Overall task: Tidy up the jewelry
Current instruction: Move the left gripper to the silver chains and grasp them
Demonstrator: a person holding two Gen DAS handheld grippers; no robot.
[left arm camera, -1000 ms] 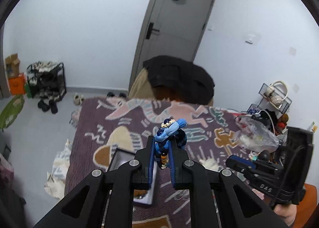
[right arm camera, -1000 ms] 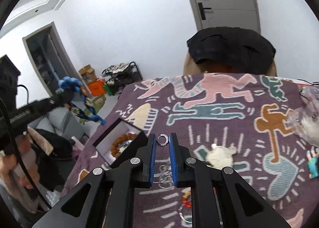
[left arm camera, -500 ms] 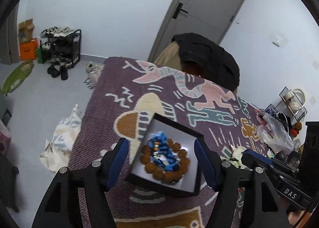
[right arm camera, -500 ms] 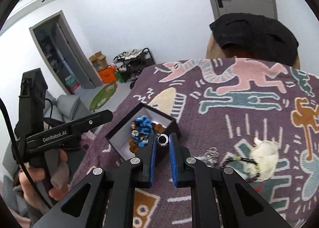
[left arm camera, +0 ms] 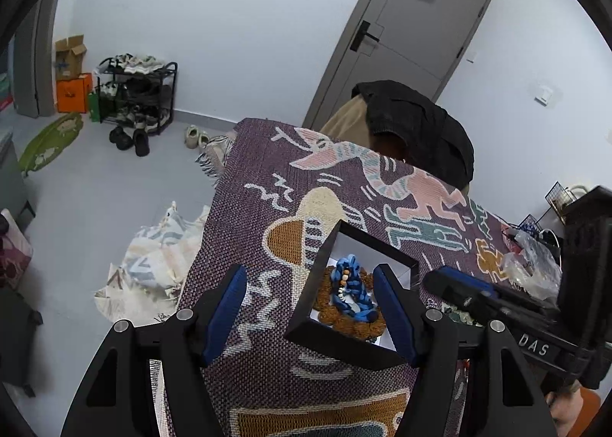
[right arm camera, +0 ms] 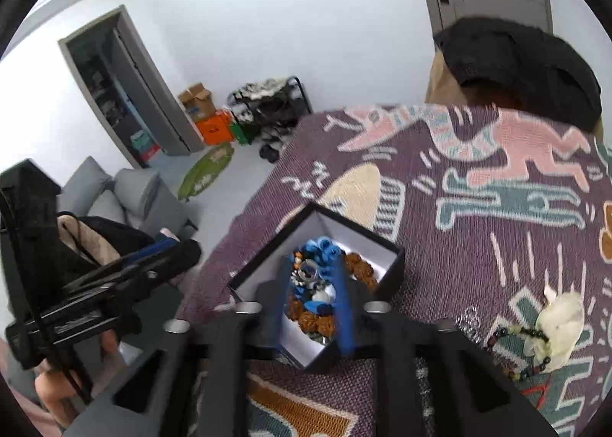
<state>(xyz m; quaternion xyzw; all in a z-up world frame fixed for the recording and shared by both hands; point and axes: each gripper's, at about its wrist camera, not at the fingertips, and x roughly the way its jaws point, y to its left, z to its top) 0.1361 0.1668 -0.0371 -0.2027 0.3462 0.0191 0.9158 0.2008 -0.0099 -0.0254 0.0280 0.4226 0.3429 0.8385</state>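
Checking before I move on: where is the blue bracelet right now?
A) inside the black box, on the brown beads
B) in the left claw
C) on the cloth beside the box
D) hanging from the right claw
A: the blue bracelet lies inside the black box on the brown bead bracelet; the left claw stands open and empty.
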